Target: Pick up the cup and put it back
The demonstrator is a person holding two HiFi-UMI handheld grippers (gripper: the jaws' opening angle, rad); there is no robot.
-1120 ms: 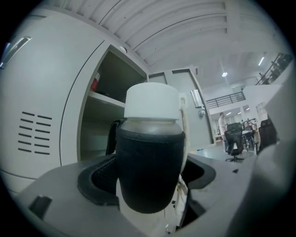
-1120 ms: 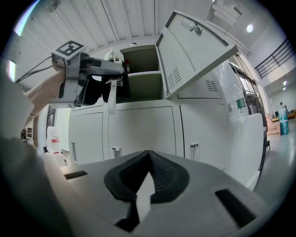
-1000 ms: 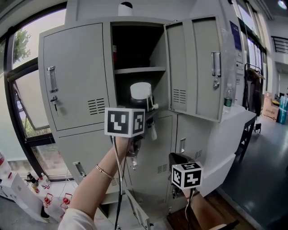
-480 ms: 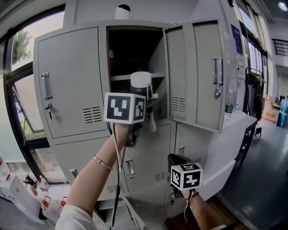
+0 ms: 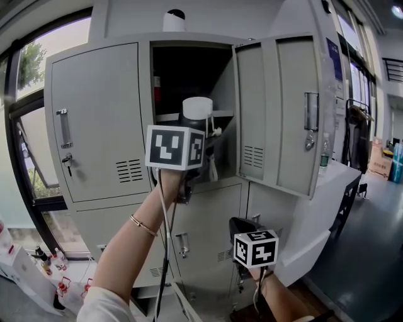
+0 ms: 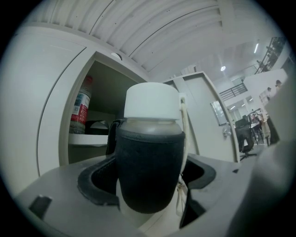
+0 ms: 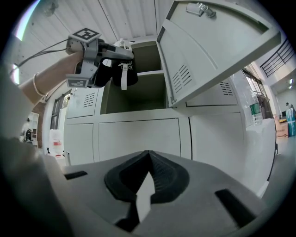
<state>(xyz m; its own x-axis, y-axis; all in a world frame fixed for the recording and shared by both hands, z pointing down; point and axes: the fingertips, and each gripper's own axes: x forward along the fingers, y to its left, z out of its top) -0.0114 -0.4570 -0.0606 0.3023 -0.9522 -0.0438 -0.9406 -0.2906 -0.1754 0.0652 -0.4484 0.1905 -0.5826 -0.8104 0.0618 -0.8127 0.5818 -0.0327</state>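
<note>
The cup (image 5: 197,115) is a bottle-like cup with a white lid and a black sleeve. My left gripper (image 5: 200,146) is shut on it and holds it upright, raised in front of the open locker compartment (image 5: 189,75). The cup's lid stands about level with the inner shelf (image 5: 221,114). In the left gripper view the cup (image 6: 150,157) fills the space between the jaws, with a white strap down its right side. My right gripper (image 5: 242,227) hangs low before the lower lockers, shut with nothing in it (image 7: 149,178). The right gripper view shows the held cup (image 7: 121,69) from below.
The locker door (image 5: 274,107) stands swung open to the right. A red-labelled bottle (image 6: 81,106) stands inside at the left of the shelf. A white object (image 5: 175,19) sits on the locker top. Small bottles (image 5: 44,256) stand low at the left, by the window.
My left gripper has lifted the cup from below the inner shelf to about shelf height. The right gripper has stayed low and has hardly moved.
</note>
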